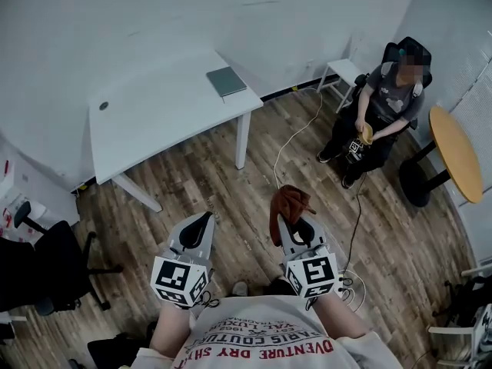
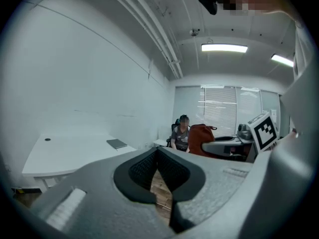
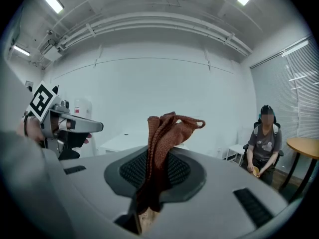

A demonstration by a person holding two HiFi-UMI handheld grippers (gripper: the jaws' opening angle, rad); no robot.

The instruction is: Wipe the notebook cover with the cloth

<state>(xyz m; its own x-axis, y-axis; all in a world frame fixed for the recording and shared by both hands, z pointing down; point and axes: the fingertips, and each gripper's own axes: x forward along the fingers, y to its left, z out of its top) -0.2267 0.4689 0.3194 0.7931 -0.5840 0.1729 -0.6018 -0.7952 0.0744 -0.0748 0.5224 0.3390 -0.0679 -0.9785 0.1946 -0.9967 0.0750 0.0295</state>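
Approach step, before any wiping. The right gripper has its jaws closed on a rust-brown knitted cloth; in the right gripper view the cloth is pinched between the ribbed pads, one bunched end standing above the jaws and a short tail hanging below them. The left gripper carries nothing; in the left gripper view its jaws meet at the tips with only the wood-plank floor showing through the gap behind them.

The grey-green rectangular notebook lies flat and closed on the far right corner of the white rectangular worktop, close to the wall; it is well apart from both pairs of jaws, ahead of them and across a stretch of floor, and nothing touches it. The left gripper view shows the notebook at the same worktop edge.

Judgement: the cloth is in hand, the cover not yet reached; the next move calls for carrying the cloth forward over the worktop and lowering its loose end flat on the cover. The empty left jaws may be wanted to steady the notebook, since a light book could slide under the stroke. A seated person is at the right, clear of that path.
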